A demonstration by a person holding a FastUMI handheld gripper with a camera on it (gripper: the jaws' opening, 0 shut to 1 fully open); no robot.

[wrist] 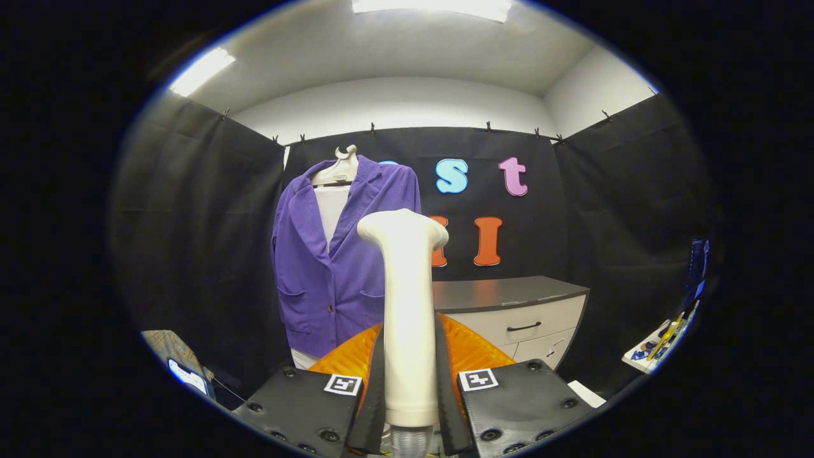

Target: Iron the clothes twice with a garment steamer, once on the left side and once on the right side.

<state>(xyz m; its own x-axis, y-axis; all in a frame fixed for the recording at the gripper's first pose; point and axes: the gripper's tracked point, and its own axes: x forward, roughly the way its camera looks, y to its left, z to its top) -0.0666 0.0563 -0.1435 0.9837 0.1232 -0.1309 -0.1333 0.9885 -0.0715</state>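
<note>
My hand-held gripper [410, 381] is clamped on the white garment steamer [406, 305], both fingers pressing its handle. The steamer stands upright, long axis vertical, its head turned toward the booth's back wall. Just beyond it a purple jacket [334, 254] hangs on a white hanger [340, 168]. Beside the jacket stands a cabinet [515, 315], drawers shut, contents hidden.
</note>
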